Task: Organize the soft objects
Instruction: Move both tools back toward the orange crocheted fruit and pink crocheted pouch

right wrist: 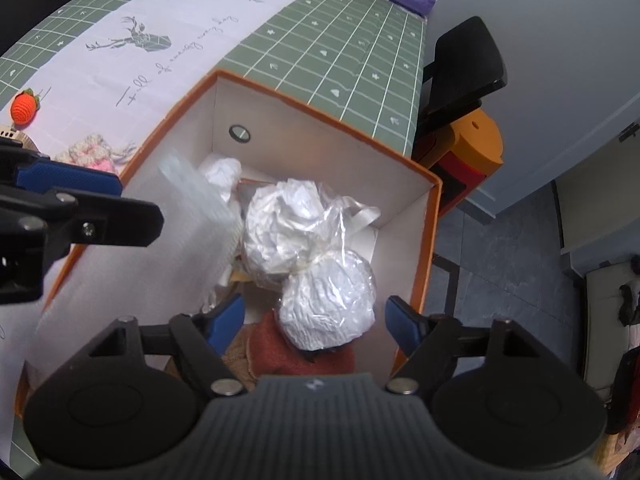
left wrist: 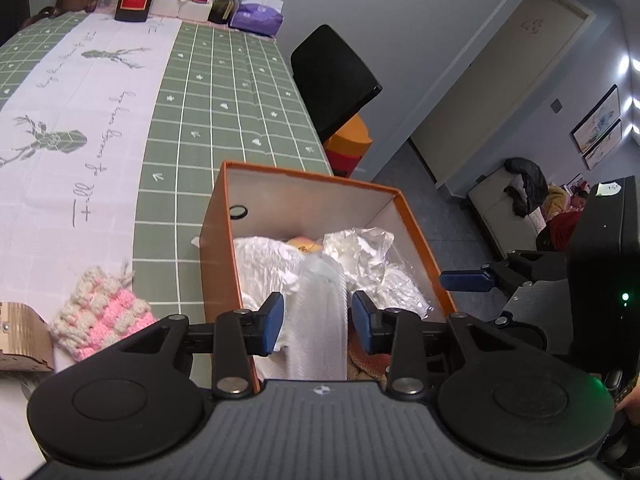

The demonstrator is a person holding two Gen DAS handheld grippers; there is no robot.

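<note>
My left tool (left wrist: 318,322) grips a white folded foam sheet (left wrist: 318,320) between its blue pads, held over the near left side of the orange box (left wrist: 218,248) on the counter (left wrist: 224,92). My right tool (right wrist: 314,322) hangs open above the box, its fingers either side of a plastic-wrapped white ball (right wrist: 328,308). A pink knitted piece (left wrist: 102,312) lies outside, beside the box's left wall.
</note>
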